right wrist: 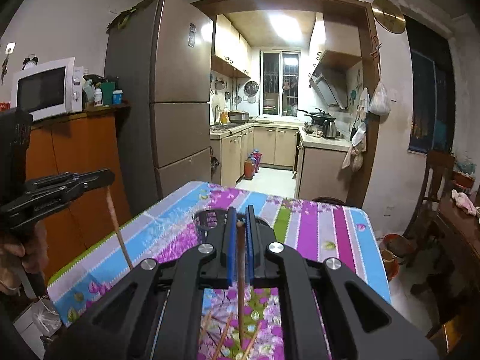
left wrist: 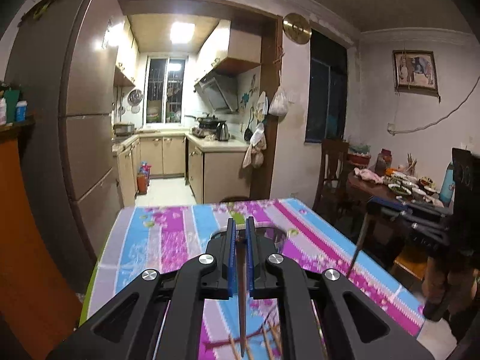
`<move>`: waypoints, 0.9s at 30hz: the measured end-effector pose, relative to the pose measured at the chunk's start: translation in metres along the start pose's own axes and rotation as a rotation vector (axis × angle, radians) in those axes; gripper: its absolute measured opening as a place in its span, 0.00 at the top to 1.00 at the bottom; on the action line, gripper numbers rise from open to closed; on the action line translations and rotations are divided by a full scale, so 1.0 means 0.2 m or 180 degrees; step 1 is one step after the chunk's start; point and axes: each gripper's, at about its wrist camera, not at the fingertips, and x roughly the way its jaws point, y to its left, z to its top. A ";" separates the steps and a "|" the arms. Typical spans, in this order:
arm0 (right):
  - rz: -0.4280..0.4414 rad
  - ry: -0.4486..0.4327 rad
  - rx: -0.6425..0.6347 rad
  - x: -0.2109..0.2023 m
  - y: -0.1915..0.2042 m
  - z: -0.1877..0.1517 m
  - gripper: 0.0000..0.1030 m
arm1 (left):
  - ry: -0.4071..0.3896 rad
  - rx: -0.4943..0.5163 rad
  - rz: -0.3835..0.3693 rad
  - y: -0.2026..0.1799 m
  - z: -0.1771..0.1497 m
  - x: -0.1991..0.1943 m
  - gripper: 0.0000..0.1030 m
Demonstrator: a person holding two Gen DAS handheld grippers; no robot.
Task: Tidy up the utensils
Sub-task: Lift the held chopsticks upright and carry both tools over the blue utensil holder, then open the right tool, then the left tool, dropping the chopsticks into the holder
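Both grippers raised, one chopstick each.

My left gripper point(left wrist: 239, 234) clenches a chopstick point(left wrist: 242, 300) hanging below its jaws; my right gripper point(right wrist: 239, 225) likewise grasps another chopstick point(right wrist: 241, 285), holder point(right wrist: 207, 219) just ahead. Thin sticks could swivel and miss.

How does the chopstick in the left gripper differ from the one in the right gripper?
The left chopstick looks darker brown, while the right chopstick looks lighter and reddish. The left one's top lies between the pads; the right one's shows a blunt end. Shared: the left gripper and right gripper each clamp one chopstick above the holder.
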 end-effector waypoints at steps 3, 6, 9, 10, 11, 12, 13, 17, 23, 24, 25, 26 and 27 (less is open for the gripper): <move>0.0014 -0.0207 0.0007 0.00 0.00 0.18 0.95 | -0.0262 0.0058 0.0023 -0.04 0.20 0.02 0.92; -0.0042 -0.0473 0.0015 0.02 0.00 0.35 0.95 | -0.0607 0.0054 0.0074 -0.06 0.43 0.04 0.92; -0.0190 -0.0673 0.0056 0.10 -0.03 0.48 0.95 | -0.0916 0.0096 0.0210 -0.09 0.60 0.11 0.92; -0.0222 -0.0698 0.0094 0.14 -0.05 0.50 0.96 | -0.0958 0.0088 0.0213 -0.09 0.63 0.15 0.92; -0.0266 -0.0722 0.0147 0.20 -0.08 0.52 0.95 | -0.0963 0.0065 0.0193 -0.09 0.64 0.20 0.93; -0.0266 -0.0717 0.0229 0.26 -0.11 0.52 0.95 | -0.0939 0.0057 0.0198 -0.09 0.64 0.25 0.92; -0.0259 -0.0706 0.0281 0.30 -0.12 0.52 0.95 | -0.0905 0.0059 0.0220 -0.08 0.63 0.31 0.92; -0.0219 -0.0578 0.0551 0.52 -0.21 0.43 0.95 | -0.0736 0.0045 0.0250 -0.04 0.51 0.54 0.93; -0.0138 -0.0183 0.0797 0.78 -0.24 0.23 0.95 | -0.0313 -0.0145 0.0200 0.09 0.26 0.82 0.93; -0.0122 -0.0113 0.0853 0.81 -0.24 0.19 0.95 | -0.0260 -0.0174 0.0195 0.12 0.23 0.85 0.93; -0.0100 -0.0060 0.0884 0.83 -0.24 0.17 0.95 | -0.0206 -0.0207 0.0191 0.14 0.21 0.87 0.93; -0.0095 0.0017 0.0907 0.86 -0.24 0.14 0.95 | -0.0161 -0.0234 0.0205 0.16 0.17 0.89 0.92; -0.0131 0.0055 0.0898 0.87 -0.23 0.13 0.94 | -0.0119 -0.0257 0.0233 0.17 0.15 0.91 0.92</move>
